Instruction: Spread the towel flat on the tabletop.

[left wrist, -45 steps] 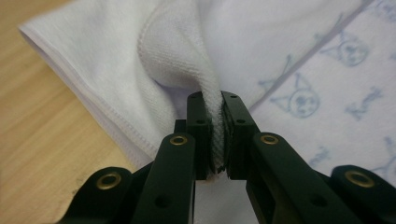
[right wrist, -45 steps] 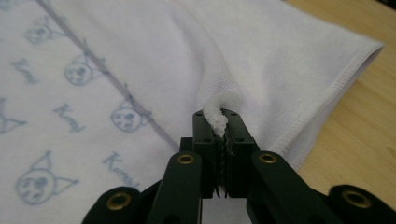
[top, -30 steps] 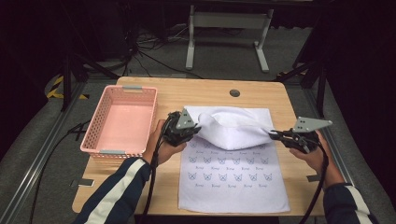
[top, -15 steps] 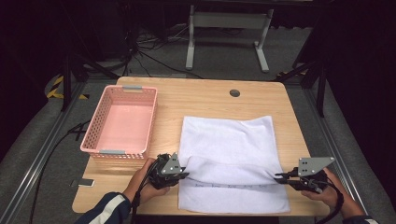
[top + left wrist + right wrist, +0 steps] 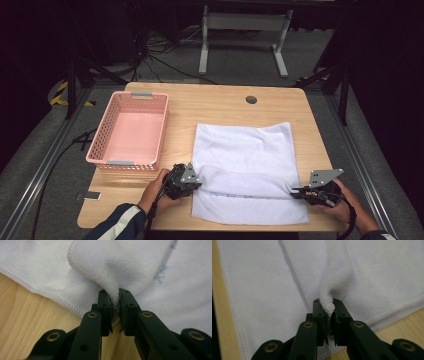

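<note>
A white towel [image 5: 242, 150] lies spread on the wooden table [image 5: 220, 107], its top layer folded toward the near edge. My left gripper [image 5: 200, 181] is shut on the fold's left corner; its jaws have just been closing on that cloth. In the left gripper view the gripper [image 5: 114, 301] pinches a hemmed bunch of towel [image 5: 120, 265], with faint blue print at the right. My right gripper [image 5: 295, 190] is shut on the fold's right corner. In the right gripper view the gripper [image 5: 329, 307] clamps a twisted tuft of towel [image 5: 362, 272].
A pink perforated basket [image 5: 163, 130] stands on the table's left side with nothing in it. A round cable hole [image 5: 251, 99] sits near the far edge. A grey metal stand [image 5: 242, 30] and cables lie on the floor beyond the table.
Both hands have come down and toward the near edge, drawing the held towel edge with them. The raised cloth now lies flat over the blue-printed face.
</note>
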Action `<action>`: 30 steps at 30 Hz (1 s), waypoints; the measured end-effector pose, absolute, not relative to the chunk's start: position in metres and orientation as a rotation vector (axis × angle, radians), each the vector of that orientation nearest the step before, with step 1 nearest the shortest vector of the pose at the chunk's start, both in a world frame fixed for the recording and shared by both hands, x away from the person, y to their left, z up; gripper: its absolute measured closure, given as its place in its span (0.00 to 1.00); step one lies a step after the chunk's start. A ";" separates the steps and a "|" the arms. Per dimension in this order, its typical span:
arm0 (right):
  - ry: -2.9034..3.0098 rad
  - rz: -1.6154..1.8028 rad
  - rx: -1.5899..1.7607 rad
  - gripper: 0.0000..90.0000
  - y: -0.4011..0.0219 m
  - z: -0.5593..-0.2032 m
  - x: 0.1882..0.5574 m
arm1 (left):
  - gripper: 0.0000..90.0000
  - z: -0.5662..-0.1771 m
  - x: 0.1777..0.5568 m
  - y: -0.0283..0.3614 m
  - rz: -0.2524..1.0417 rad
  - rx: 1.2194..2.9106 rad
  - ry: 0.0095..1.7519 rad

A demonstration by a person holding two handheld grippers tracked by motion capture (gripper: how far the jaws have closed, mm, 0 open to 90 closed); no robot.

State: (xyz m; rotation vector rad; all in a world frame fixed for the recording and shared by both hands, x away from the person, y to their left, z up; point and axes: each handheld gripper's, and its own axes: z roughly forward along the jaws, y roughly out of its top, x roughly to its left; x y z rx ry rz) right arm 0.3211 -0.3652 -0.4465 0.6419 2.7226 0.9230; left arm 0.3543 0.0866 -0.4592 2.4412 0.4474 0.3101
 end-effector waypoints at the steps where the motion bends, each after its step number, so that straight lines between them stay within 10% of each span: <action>1: 2.704 0.927 0.652 0.92 -0.366 -0.447 0.324 | 0.89 -0.459 0.359 0.086 0.319 2.438 0.461; 7: 2.615 0.922 0.727 0.90 -0.366 -0.449 0.347 | 0.89 -0.459 0.382 0.085 0.296 2.394 0.566; 14: 2.557 1.006 0.806 0.67 -0.370 -0.435 0.350 | 0.54 -0.440 0.384 0.080 0.307 2.272 0.594; 21: 2.511 0.999 0.812 0.60 -0.354 -0.418 0.361 | 0.41 -0.439 0.414 0.063 0.287 2.278 0.661; 26: 2.583 0.883 0.935 0.63 -0.345 -0.434 0.384 | 0.51 -0.451 0.425 0.052 0.219 2.354 0.637; 30: 2.648 0.881 0.835 0.95 -0.344 -0.435 0.377 | 0.83 -0.448 0.419 0.052 0.214 2.386 0.568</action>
